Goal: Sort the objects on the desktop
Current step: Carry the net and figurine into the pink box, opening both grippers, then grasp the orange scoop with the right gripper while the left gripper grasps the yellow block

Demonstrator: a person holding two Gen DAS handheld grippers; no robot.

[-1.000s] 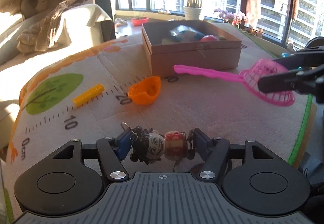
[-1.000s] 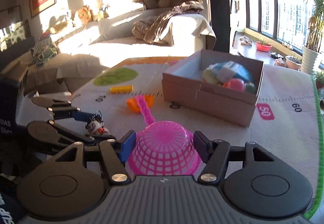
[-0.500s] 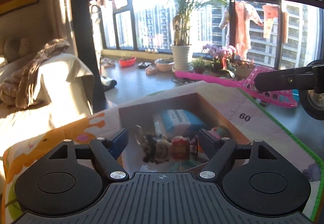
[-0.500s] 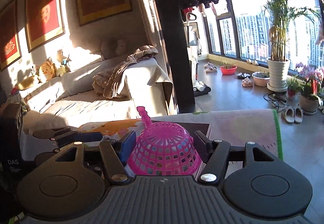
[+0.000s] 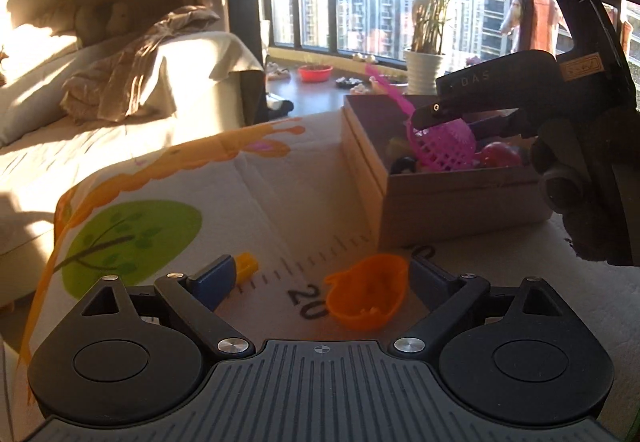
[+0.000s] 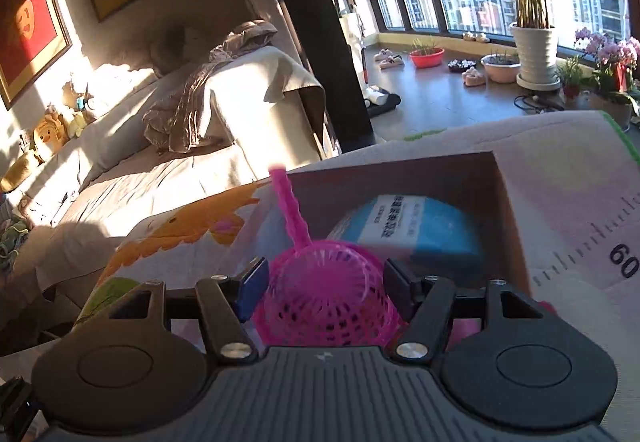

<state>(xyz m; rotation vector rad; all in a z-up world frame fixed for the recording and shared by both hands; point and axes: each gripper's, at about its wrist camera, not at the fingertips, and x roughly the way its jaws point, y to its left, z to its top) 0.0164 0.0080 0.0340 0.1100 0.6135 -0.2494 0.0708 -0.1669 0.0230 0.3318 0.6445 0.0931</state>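
My left gripper (image 5: 320, 276) is open and empty, low over the mat, with an orange scoop (image 5: 366, 296) between its fingers and a yellow brick (image 5: 246, 265) by the left fingertip. My right gripper (image 6: 325, 278) is shut on a pink strainer (image 6: 326, 292) and holds it over the open cardboard box (image 6: 400, 172). In the left wrist view the strainer (image 5: 444, 146) hangs inside the box (image 5: 452, 198) under the right gripper. A blue packet (image 6: 416, 226) lies in the box, with a dark doll head (image 5: 402, 164) and a red ball (image 5: 500, 156).
The mat (image 5: 248, 194) with ruler marks covers the table. A sofa with a draped blanket (image 5: 152, 74) stands to the left. Plant pots (image 6: 536, 54) stand by the windows beyond the table's far edge.
My left gripper let the doll keychain go into the box, opened, and drew back low over the orange scoop. My right gripper brought the pink strainer down over the box.
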